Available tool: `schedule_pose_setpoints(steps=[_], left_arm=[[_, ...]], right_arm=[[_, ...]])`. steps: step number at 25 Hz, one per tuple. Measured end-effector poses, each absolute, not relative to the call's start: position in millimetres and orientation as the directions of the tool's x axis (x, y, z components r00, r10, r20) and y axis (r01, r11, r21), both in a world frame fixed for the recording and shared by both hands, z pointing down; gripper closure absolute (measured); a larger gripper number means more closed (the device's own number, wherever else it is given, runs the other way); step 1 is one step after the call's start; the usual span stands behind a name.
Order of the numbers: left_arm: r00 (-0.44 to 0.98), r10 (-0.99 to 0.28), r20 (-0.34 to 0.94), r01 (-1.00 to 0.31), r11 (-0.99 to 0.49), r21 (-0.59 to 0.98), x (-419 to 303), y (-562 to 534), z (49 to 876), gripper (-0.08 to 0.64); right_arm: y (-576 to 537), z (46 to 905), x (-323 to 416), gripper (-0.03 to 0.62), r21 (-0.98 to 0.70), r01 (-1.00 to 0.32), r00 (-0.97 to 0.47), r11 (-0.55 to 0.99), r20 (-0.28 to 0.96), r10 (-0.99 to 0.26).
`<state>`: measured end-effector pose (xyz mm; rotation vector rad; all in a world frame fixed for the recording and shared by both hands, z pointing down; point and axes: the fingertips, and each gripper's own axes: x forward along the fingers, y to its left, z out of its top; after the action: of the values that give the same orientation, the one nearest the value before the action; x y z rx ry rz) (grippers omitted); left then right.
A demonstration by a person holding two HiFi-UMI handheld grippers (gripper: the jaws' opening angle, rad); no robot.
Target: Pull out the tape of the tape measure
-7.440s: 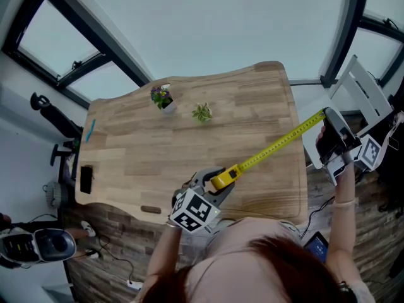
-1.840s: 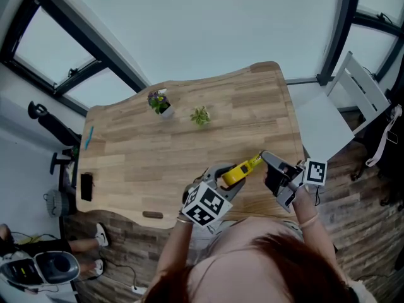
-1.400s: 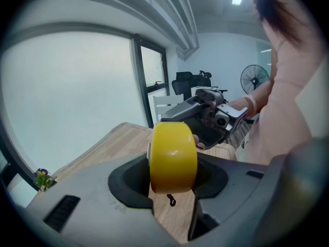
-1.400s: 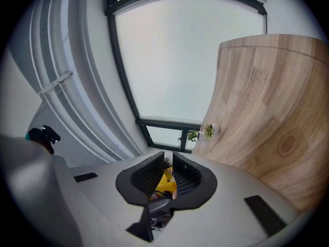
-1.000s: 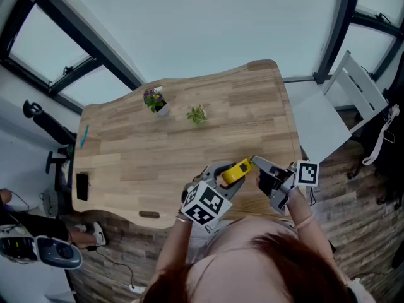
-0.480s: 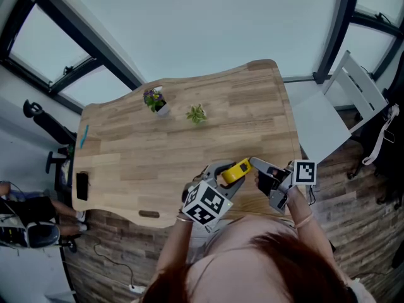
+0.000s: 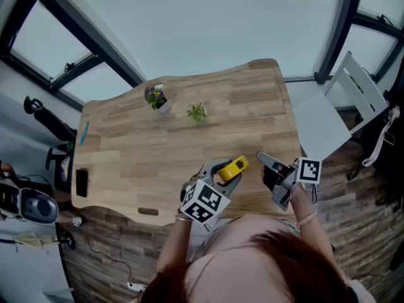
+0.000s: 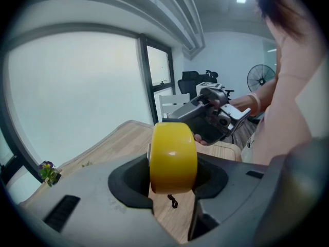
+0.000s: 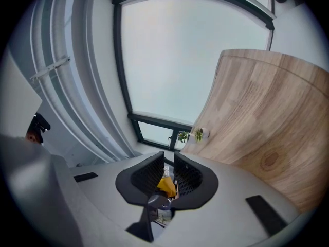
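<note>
L gripper (image 7: 227, 172) clamped on yellow tape measure (image 8: 173, 157). R gripper (image 7: 261, 157) just beside it, jaws narrowly apart, just closed a bit, nothing gripped.

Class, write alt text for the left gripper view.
A yellow tape measure sits clamped between the left gripper's grey jaws over a wooden table. Beyond it, a hand holds the right gripper, whose jaws have just closed slightly, with nothing clearly between them.

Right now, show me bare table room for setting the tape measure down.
Bare: the table's middle, between the two potted plants and the left gripper, and its far right corner. Crowded: the near edge round the tape measure and right gripper; a blue pen and black slab line the left edge.
</note>
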<state>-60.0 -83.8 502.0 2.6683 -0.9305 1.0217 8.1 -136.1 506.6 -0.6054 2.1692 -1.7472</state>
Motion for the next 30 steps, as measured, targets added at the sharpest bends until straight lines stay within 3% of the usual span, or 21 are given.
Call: schedule_pose_setpoints(steps=[18, 30], left_arm=[[0.443, -0.559, 0.701, -0.771, -0.636, -0.019, -98, -99, 557, 0.391], [0.418, -0.629, 0.655, -0.85, -0.525, 0.039, -100, -110, 554, 0.391]], right_arm=[[-147, 495, 21, 0.578, -0.724, -0.522, -0.798, 0.451, 0.229, -0.557], [-156, 500, 33, 0.592, -0.386, -0.734, -0.675, 0.559, 0.324, -0.663]])
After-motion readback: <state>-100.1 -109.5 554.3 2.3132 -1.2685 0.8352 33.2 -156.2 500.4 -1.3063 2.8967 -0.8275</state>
